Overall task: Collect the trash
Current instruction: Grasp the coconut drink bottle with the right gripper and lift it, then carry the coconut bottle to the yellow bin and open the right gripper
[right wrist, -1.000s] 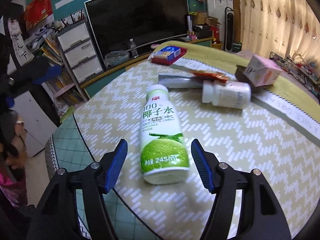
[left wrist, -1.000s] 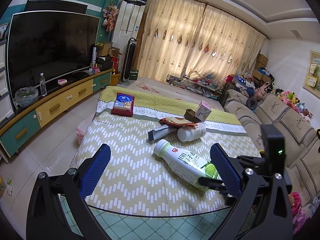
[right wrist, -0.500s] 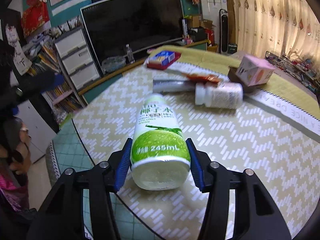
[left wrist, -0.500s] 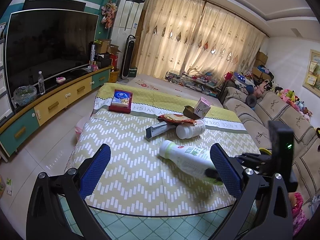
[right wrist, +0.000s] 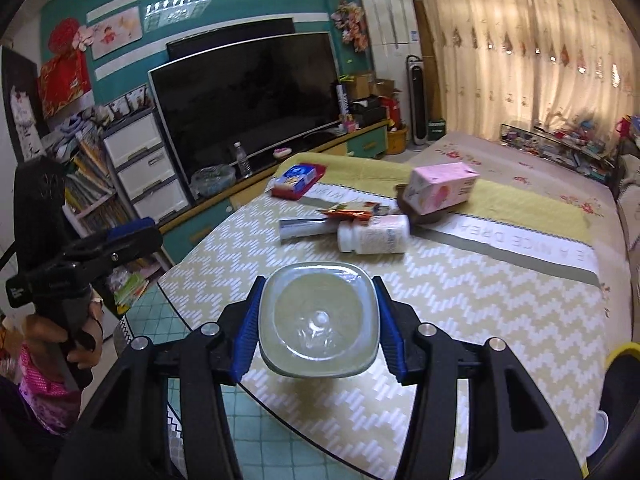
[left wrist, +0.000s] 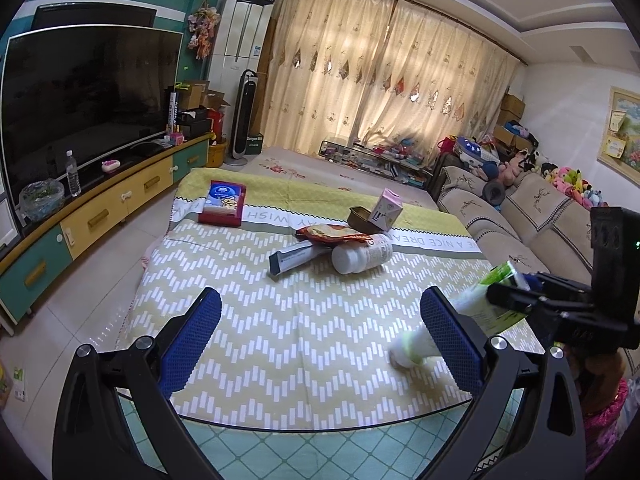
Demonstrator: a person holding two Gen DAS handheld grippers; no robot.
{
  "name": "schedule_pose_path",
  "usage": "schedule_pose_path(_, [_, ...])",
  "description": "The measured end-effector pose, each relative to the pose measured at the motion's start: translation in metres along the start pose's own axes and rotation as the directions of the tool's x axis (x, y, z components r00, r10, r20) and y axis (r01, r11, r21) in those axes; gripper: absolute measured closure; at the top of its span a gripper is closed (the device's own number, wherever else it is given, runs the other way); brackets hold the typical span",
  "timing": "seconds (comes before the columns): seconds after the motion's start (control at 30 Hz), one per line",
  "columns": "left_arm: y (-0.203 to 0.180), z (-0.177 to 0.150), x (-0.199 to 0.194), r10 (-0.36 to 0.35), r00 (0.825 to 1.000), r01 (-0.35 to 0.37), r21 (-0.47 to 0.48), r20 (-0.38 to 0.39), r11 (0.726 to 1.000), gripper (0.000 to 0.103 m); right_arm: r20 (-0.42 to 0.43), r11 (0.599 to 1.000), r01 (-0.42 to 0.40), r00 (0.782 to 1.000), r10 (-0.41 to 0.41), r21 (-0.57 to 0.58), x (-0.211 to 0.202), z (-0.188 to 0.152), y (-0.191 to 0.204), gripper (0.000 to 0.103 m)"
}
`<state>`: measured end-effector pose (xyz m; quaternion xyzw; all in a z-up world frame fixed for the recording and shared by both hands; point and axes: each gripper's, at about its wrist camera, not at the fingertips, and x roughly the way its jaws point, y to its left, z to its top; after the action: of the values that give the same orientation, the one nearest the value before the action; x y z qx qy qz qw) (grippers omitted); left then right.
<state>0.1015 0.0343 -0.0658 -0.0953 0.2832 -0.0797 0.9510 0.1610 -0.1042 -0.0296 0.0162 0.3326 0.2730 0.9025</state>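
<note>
The coconut water bottle (right wrist: pixel 318 320) is clamped between the blue pads of the right gripper (right wrist: pixel 318 322), whose jaws have just been closing onto it. In the right wrist view only the bottle's squarish base is seen, end on. In the left wrist view the bottle (left wrist: pixel 472 312) is blurred and tilted, cap end lowest, above the 4 o'clock part of the surface (left wrist: pixel 280 320) with its zigzag cloth.

The left gripper (left wrist: pixel 320 336) is released, with nothing between its widely parted pads.

Toward 12 o'clock on the surface, a white bottle (left wrist: pixel 362 256) lies on its side, touching a grey tube (left wrist: pixel 294 258) under an orange snack wrapper (left wrist: pixel 330 234). Just beyond, a pink carton (left wrist: pixel 386 210) leans on a brown box (left wrist: pixel 360 218). A red-edged packet (left wrist: pixel 223 203) lies at 11 o'clock, well apart.
</note>
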Motion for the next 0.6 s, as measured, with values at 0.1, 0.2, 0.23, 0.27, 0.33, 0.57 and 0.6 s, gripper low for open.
schedule_pose_path(0.1, [-0.004, 0.0, 0.0, -0.006, 1.0, 0.006, 0.006, -0.004, 1.0, 0.005, 0.012, 0.999, 0.024, 1.0, -0.025, 0.026, -0.013, -0.003, -0.012, 0.054])
schedule_pose_path(0.2, [-0.009, -0.001, 0.002, -0.012, 1.0, 0.012, 0.012, -0.01, 1.0, 0.005, 0.028, 0.998, 0.044, 0.999, -0.045, 0.051, -0.025, -0.006, -0.022, 0.054])
schedule_pose_path(0.23, [-0.01, -0.001, 0.003, -0.014, 1.0, 0.014, 0.013, -0.012, 1.0, 0.005, 0.032, 0.997, 0.05, 0.998, -0.052, 0.057, -0.028, -0.007, -0.025, 0.054])
schedule_pose_path(0.27, [-0.012, -0.001, 0.004, -0.017, 1.0, 0.017, 0.014, -0.015, 1.0, 0.005, 0.037, 0.996, 0.058, 0.997, -0.06, 0.065, -0.031, -0.008, -0.028, 0.054])
schedule_pose_path(0.33, [-0.014, 0.0, 0.005, -0.022, 1.0, 0.023, 0.016, -0.02, 1.0, 0.005, 0.046, 0.994, 0.069, 0.996, -0.073, 0.081, -0.039, -0.01, -0.035, 0.054])
schedule_pose_path(0.57, [-0.027, 0.0, 0.013, -0.042, 0.998, 0.043, 0.034, -0.041, 0.998, 0.005, 0.083, 0.986, 0.116, 0.989, -0.126, 0.123, -0.062, -0.012, -0.057, 0.054])
schedule_pose_path(0.6, [-0.029, 0.001, 0.014, -0.043, 0.998, 0.045, 0.037, -0.042, 0.998, 0.005, 0.089, 0.983, 0.128, 0.986, -0.14, 0.131, -0.066, -0.012, -0.062, 0.054])
